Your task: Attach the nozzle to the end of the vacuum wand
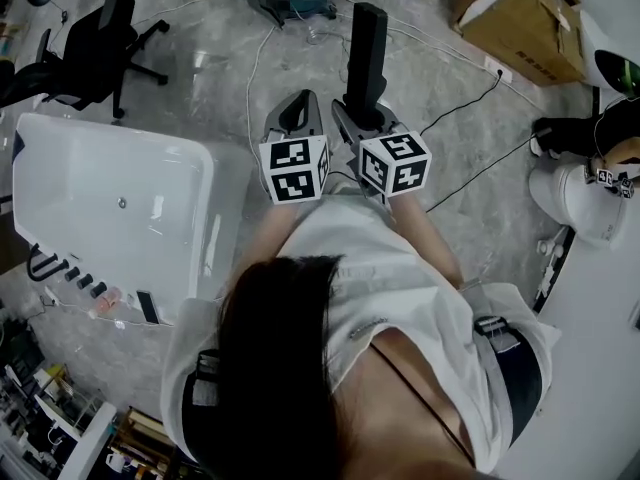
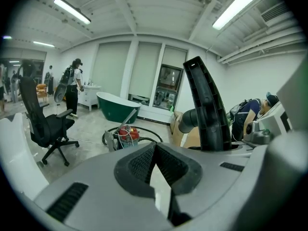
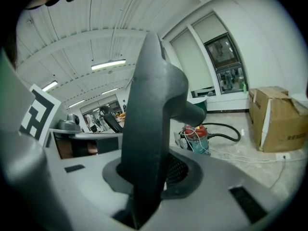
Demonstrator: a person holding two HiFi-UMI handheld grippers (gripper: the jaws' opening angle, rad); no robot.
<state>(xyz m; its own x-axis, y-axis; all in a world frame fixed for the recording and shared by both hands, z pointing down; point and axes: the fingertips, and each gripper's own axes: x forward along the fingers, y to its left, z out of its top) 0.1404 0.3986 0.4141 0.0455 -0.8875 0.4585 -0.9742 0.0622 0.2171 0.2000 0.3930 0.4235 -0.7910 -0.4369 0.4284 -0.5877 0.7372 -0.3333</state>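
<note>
Seen from above, a person stood on a grey floor with two grippers held out in front, side by side. The right gripper pinched the lower end of a long black nozzle, keeping it upright and off the floor, probably ready to be taken to the red vacuum and hose lying ahead. The left gripper was pressed together on nothing, likely kept free to steady the wand.

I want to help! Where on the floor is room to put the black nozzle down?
Bare grey floor lies right of the black office chair, past the white bathtub. Ahead it is crowded: red vacuum cleaner, black cable, brown cardboard box.
</note>
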